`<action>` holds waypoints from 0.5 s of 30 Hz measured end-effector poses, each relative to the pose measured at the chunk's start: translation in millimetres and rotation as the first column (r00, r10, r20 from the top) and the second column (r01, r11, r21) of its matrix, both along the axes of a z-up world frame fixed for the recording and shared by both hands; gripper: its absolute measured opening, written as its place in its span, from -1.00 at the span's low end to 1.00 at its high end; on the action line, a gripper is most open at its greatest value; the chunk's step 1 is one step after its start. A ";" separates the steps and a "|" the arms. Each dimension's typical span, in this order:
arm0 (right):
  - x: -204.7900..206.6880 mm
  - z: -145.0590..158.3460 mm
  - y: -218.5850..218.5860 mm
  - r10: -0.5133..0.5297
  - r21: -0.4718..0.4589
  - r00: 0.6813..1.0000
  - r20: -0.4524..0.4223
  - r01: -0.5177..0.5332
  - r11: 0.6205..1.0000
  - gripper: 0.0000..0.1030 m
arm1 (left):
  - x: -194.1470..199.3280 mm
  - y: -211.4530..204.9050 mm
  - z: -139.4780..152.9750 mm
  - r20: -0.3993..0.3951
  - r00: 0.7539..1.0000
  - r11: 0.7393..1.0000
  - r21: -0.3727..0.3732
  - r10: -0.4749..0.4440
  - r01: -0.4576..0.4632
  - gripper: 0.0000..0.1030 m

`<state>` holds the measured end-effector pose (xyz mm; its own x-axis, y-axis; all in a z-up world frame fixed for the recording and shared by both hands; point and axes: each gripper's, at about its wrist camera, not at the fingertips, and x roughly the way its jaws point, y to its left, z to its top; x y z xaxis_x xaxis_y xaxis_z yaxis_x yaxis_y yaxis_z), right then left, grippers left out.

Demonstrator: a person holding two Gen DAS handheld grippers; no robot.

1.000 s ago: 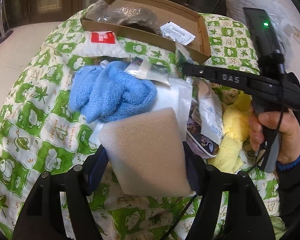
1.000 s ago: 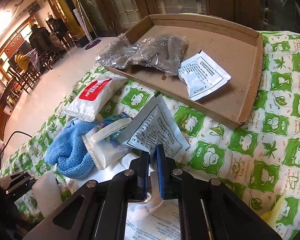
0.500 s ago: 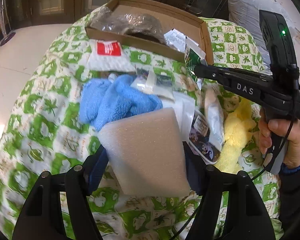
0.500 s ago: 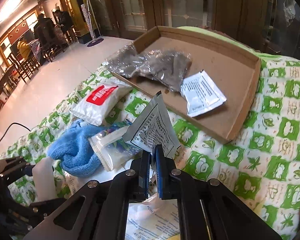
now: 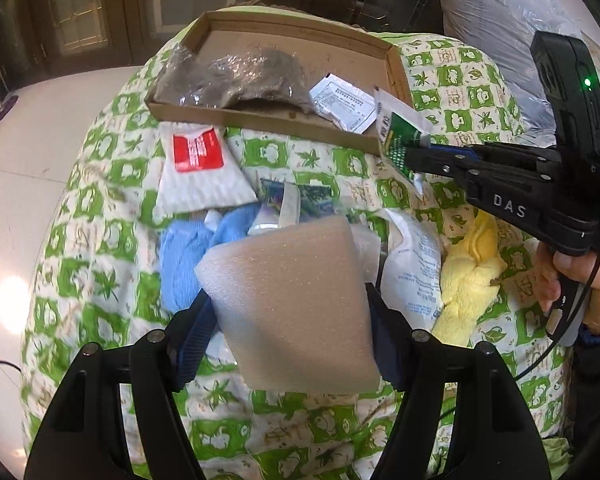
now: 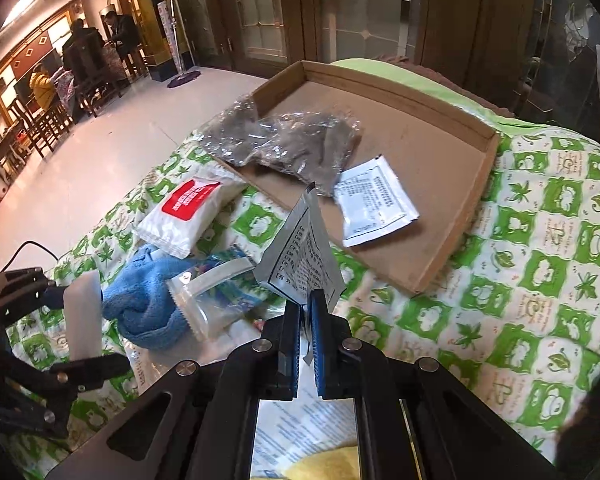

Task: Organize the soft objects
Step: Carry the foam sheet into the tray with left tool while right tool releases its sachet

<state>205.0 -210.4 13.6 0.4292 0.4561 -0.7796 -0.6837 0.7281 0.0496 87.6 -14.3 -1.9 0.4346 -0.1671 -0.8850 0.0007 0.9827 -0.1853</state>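
My left gripper is shut on a pale foam block, held above the green patterned cloth. My right gripper is shut on a silver sachet with a green printed face, held in the air near the front edge of the cardboard tray. The tray holds a grey bagged item and a white sachet. The left gripper and foam block also show in the right wrist view.
On the cloth lie a white pack with a red label, a blue towel, a clear zip bag, a white printed bag and a yellow towel. People sit at tables far left.
My right gripper has lifted the sachet off the cloth and carried it toward the tray. My left gripper has risen with the foam block.
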 end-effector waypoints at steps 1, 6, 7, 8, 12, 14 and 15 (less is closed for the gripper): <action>1.0 1.2 -1.5 -0.002 -0.001 1.000 0.001 0.002 1.000 -0.91 | 2.2 0.3 1.2 0.001 1.000 1.000 0.000 -0.002 0.002 0.34; 6.0 7.1 -6.6 -0.011 -0.011 1.000 0.010 0.011 1.000 -0.91 | 15.1 2.5 8.6 0.009 1.000 1.000 -0.001 -0.008 0.008 0.34; 6.7 7.4 -6.9 -0.012 -0.012 1.000 0.010 0.012 1.000 -0.91 | 17.9 3.4 9.6 0.010 1.000 1.000 0.001 -0.009 0.009 0.34; 7.7 7.6 -6.9 -0.012 -0.013 1.000 0.010 0.013 1.000 -0.91 | 20.8 4.1 10.7 0.011 1.000 1.000 0.002 -0.009 0.009 0.34; 11.5 5.8 -4.4 -0.007 -0.024 1.000 0.008 0.008 1.000 -0.91 | 35.8 7.2 14.1 0.009 1.000 1.000 0.011 -0.013 0.013 0.34; 14.2 5.1 -2.3 -0.004 -0.027 1.000 0.005 0.005 1.000 -0.91 | 42.8 9.1 15.7 0.009 1.000 1.000 0.017 -0.014 0.014 0.34; 16.3 4.5 -1.5 -0.002 -0.028 1.000 0.005 0.003 1.000 -0.91 | 46.5 9.9 16.9 0.010 1.000 1.000 0.021 -0.015 0.015 0.34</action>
